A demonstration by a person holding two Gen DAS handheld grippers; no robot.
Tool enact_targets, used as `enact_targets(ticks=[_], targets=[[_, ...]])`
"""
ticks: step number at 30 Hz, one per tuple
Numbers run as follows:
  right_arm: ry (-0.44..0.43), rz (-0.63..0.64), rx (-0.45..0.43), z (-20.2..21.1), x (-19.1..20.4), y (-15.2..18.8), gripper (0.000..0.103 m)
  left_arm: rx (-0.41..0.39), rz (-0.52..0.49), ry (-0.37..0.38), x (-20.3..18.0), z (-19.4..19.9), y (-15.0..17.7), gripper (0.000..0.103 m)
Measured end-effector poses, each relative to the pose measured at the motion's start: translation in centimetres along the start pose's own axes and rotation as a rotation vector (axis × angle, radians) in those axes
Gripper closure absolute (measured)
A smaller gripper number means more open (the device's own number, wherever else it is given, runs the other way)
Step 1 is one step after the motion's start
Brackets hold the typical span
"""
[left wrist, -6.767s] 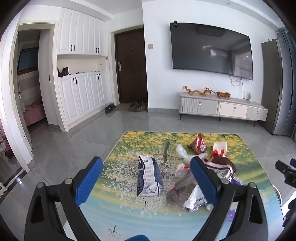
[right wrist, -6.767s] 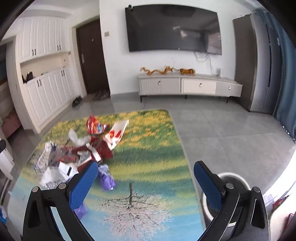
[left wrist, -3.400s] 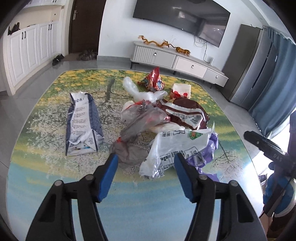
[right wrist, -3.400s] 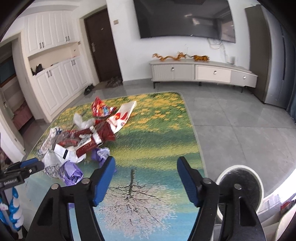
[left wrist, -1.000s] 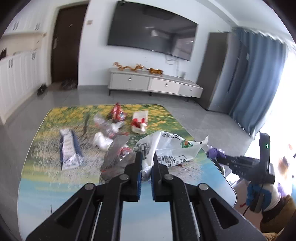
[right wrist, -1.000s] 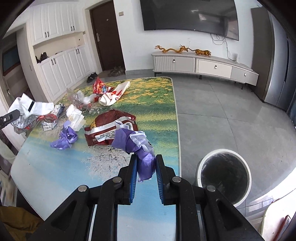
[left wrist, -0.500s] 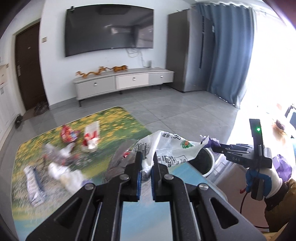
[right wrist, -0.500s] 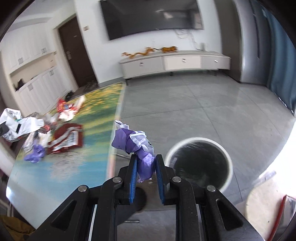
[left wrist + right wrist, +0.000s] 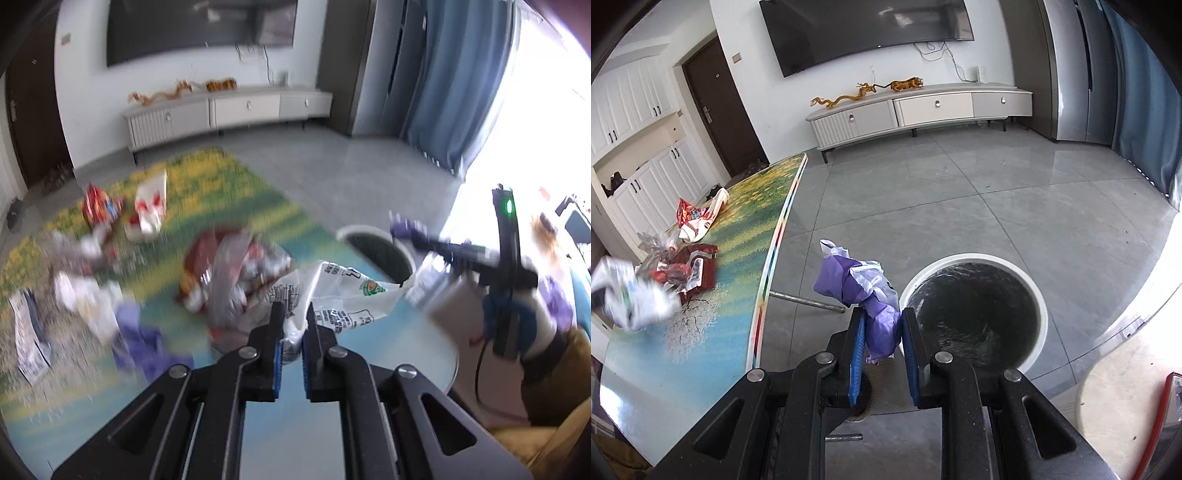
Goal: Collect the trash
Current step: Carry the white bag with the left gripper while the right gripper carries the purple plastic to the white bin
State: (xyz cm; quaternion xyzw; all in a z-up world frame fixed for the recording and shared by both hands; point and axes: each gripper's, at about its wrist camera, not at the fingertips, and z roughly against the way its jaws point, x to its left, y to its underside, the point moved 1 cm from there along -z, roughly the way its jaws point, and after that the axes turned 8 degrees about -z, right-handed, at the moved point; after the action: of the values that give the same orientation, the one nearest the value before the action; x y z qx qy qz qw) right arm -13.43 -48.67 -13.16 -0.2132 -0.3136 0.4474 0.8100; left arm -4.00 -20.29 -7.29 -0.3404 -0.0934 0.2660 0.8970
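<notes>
A person clearing litter from a living-room worktop carries a load in each claw. In the right wrist view, the right claw is clamped on a crumpled purple wrapper at lower centre of the frame, held over the grey tiled floor just left of a round white-rimmed bin with a dark liner. The wrapper stands up from between the blue pads, its upper end reaching toward mid-frame.

In the left wrist view, which is blurred, the left claw sits at lower centre with its jaws nearly together, pinching a white printed plastic bag and a clear crinkled wrapper. The bag fans out to the right, toward the bin seen right of centre beyond the worktop's edge. At the right of that frame the other claw shows side-on with the purple wrapper at its tip, above the bin's rim.

More litter lies on the flower-printed worktop: a red snack packet and a white-and-red carton at the left of the right wrist view, a dark red wrapper below them, and a flattened blue-and-white carton at the far left of the left wrist view. A television hangs on the wall at the top of the frame.
</notes>
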Motion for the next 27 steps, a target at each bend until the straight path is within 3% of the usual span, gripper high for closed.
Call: enact_targets(ticks=[5, 14, 15, 18, 23, 27], targets=[[-0.007, 0.008, 0.005, 0.0, 0.4, -0.1, 0.084, 0.044, 0.027, 0.054, 0.2, -0.6, 2.0, 0.094], [-0.002, 0.020, 0.007, 0.4, 1.3, 0.0, 0.084, 0.069, 0.003, 0.132, -0.6, -1.0, 2.9, 0.091], [-0.001, 0.021, 0.009, 0.4, 1.4, 0.0, 0.084, 0.071, 0.004, 0.137, -0.7, -1.1, 3.0, 0.086], [0.000, 0.022, 0.014, 0.4, 1.6, 0.2, 0.084, 0.062, 0.012, 0.137, -0.7, -0.8, 3.2, 0.057], [0.001, 0.028, 0.017, 0.4, 1.9, 0.1, 0.084, 0.035, 0.010, 0.134, -0.5, -0.1, 3.0, 0.054], [-0.001, 0.031, 0.019, 0.4, 2.1, 0.2, 0.085, 0.013, -0.056, 0.137, -1.8, 0.5, 2.6, 0.054]])
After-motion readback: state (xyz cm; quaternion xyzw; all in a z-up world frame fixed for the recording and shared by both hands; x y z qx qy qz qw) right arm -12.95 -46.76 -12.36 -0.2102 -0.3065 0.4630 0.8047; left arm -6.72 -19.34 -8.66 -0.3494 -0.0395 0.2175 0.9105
